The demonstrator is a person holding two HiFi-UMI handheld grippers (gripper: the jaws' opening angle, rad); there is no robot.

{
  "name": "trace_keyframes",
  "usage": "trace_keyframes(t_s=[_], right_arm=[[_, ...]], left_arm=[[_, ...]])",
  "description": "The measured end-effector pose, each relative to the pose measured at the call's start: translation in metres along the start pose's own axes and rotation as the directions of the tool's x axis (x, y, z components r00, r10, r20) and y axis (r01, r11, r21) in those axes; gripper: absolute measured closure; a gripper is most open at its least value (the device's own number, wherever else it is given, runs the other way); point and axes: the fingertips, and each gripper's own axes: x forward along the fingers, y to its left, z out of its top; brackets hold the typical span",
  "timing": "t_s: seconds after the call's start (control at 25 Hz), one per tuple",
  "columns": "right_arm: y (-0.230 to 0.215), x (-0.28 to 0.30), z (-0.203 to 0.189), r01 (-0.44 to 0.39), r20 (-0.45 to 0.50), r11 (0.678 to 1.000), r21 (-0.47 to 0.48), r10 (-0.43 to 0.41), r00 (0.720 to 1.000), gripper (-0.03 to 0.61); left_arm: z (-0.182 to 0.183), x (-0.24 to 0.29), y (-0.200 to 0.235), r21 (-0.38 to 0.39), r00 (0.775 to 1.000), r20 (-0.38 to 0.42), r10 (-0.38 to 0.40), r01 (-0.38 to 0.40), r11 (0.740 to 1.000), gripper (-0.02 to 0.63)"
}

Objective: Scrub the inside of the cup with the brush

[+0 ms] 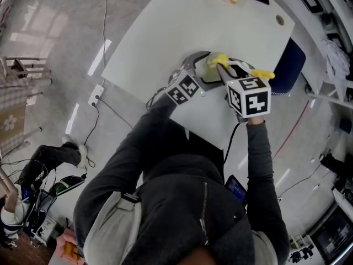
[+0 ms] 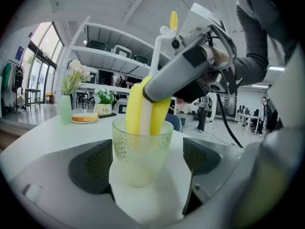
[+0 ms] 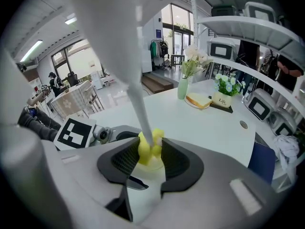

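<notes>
A pale green dimpled glass cup (image 2: 142, 151) stands upright on the white table (image 2: 43, 137). My left gripper (image 2: 143, 163) is open around it, with a gap showing at the right pad. The brush (image 2: 143, 109) has a yellow sponge head and a white handle, and the head is down inside the cup. My right gripper (image 3: 150, 147) is shut on the brush handle (image 3: 138, 104) just above the cup (image 3: 152, 167). In the head view both grippers meet at the cup (image 1: 212, 66) near the table's front edge: left gripper (image 1: 201, 76), right gripper (image 1: 226, 73).
At the table's far end stand a green vase with flowers (image 3: 182, 87), a plate with bread (image 3: 199, 100) and a small potted plant (image 3: 222, 98). A blue chair (image 1: 288, 68) sits at the right edge. Shelves with equipment line the right wall.
</notes>
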Motion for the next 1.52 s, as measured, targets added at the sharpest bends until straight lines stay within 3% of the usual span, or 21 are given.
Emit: trace_keyframes(t_s=[0.24, 0.48, 0.56, 0.92, 1.16, 1.28, 1.4, 1.52], right_arm=[[0.005, -0.024, 0.014, -0.016, 0.068, 0.999, 0.043, 0.013, 0.998, 0.436], [-0.005, -0.053, 0.016, 0.013, 0.134, 0.995, 0.102, -0.027, 0.991, 0.432], [-0.009, -0.065, 0.011, 0.024, 0.161, 0.990, 0.136, -0.046, 0.986, 0.428], [-0.007, -0.105, -0.025, 0.059, 0.214, 0.952, 0.299, -0.127, 0.969, 0.420], [0.008, -0.105, -0.065, 0.078, 0.201, 0.914, 0.399, -0.170, 0.965, 0.417], [0.016, -0.100, -0.088, 0.084, 0.189, 0.894, 0.440, -0.183, 0.965, 0.417], [0.026, -0.096, -0.106, 0.092, 0.190, 0.873, 0.479, -0.205, 0.960, 0.417], [0.036, -0.093, -0.123, 0.091, 0.195, 0.846, 0.525, -0.224, 0.955, 0.417]], left_arm=[[-0.010, -0.020, -0.004, -0.032, 1.000, -0.020, 0.012, -0.012, 0.999, 0.155], [-0.008, -0.036, -0.006, -0.074, 0.999, -0.023, 0.026, -0.028, 0.997, 0.169], [-0.004, -0.041, -0.007, -0.095, 0.999, -0.013, 0.043, -0.044, 0.995, 0.254], [0.002, -0.072, -0.020, -0.114, 0.997, -0.030, 0.072, -0.075, 0.991, 0.421], [0.002, -0.085, -0.041, -0.134, 0.997, -0.053, 0.054, -0.061, 0.989, 0.479], [0.009, -0.090, -0.050, -0.145, 0.997, -0.043, 0.067, -0.072, 0.987, 0.552], [0.015, -0.091, -0.060, -0.113, 0.997, -0.035, 0.063, -0.067, 0.991, 0.602], [0.016, -0.090, -0.071, -0.085, 0.998, -0.039, 0.049, -0.053, 0.995, 0.604]])
